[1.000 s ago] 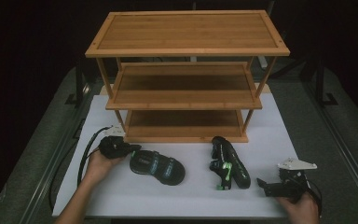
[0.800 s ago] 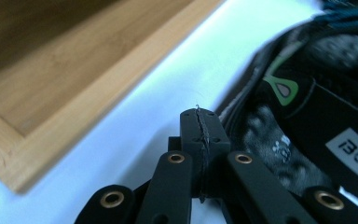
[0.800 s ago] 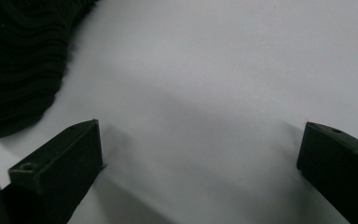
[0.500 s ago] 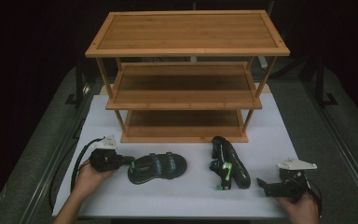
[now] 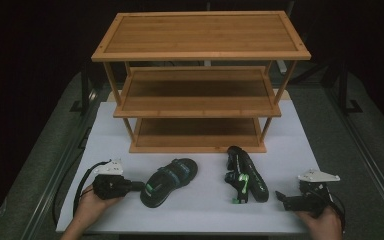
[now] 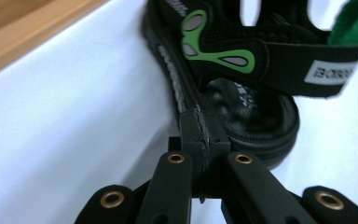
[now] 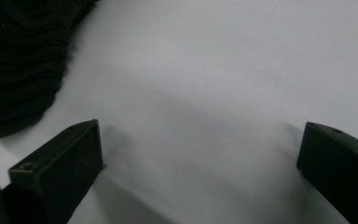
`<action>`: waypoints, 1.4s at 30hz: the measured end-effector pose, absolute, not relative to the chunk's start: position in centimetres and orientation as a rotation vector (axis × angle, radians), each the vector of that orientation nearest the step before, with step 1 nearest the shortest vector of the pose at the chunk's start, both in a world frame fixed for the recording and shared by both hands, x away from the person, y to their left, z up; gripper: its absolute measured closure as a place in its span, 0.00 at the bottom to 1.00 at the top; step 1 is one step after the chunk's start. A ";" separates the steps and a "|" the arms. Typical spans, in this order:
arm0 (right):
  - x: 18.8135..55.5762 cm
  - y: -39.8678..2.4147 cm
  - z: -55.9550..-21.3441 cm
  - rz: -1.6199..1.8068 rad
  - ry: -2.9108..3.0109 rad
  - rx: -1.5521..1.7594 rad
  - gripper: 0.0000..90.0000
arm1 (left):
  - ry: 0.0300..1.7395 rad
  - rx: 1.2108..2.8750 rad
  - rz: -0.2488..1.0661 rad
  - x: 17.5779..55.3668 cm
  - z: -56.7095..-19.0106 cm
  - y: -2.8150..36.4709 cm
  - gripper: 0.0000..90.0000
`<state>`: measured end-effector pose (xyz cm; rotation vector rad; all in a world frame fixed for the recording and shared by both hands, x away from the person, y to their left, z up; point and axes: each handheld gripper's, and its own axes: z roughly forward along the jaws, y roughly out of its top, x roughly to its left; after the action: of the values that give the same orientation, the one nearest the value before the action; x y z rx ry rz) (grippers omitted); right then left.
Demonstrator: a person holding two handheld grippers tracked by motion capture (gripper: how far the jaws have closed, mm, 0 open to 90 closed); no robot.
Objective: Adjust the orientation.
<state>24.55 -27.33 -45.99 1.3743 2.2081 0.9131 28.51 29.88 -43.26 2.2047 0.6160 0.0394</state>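
at the near edge of a white table (image 5: 200,210), two hand-held grippers lie beside a pair of black and green sandals.

nearest the viewer, the left gripper (image 5: 139,186) has its jaws pressed together, their tip against the heel rim of the left sandal (image 5: 169,181); whether they pinch the rim cannot be told. the right gripper (image 5: 279,196) rests on the table with its jaws spread wide, nothing between them, just beside the right sandal (image 5: 246,174), which lies on its side. farther back stands a wooden three-shelf rack (image 5: 200,80), its bottom shelf close behind both sandals.
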 end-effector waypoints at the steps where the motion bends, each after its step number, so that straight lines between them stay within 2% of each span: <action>1: 24.5 -27.3 -46.0 0.913 2.208 1.374 0.00 | 0.610 2.202 0.033 28.3 -43.3 29.8 1.00; 11: 24.6 -27.3 -46.0 0.914 2.208 1.369 0.00 | 0.506 2.212 -0.065 26.5 -43.4 27.3 1.00; 18: 24.5 -27.3 -46.0 0.913 2.208 1.374 0.00 | 0.493 2.191 -0.044 26.5 -43.0 27.6 1.00; 22: 24.6 -27.3 -46.0 0.914 2.208 1.370 0.00 | 0.515 2.103 -0.006 27.2 -41.1 28.5 0.85; 27: 24.6 -27.3 -46.0 0.913 2.208 1.373 0.00 | 0.508 2.066 0.041 28.7 -39.5 27.6 0.69; 33: 24.6 -27.3 -46.0 0.914 2.208 1.373 0.00 | 0.462 2.068 0.025 30.8 -38.8 25.1 0.61; 38: 24.6 -27.3 -46.0 0.915 2.207 1.373 0.00 | 0.425 2.120 -0.004 32.0 -39.5 22.6 0.62; 39: 24.6 -27.3 -46.0 0.915 2.207 1.373 0.00 | 0.424 2.137 -0.002 32.2 -39.8 22.1 0.64; 40: 24.6 -27.3 -46.0 0.915 2.207 1.373 0.00 | 0.419 2.145 -0.006 32.3 -40.0 21.9 0.69; 42: 24.6 -27.3 -46.0 0.915 2.207 1.373 0.00 | 0.420 2.137 -0.008 32.4 -40.2 21.6 0.71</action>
<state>24.55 -27.34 -46.00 1.3729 2.2071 0.9154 32.35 21.63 -40.22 2.1369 0.4197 -0.0076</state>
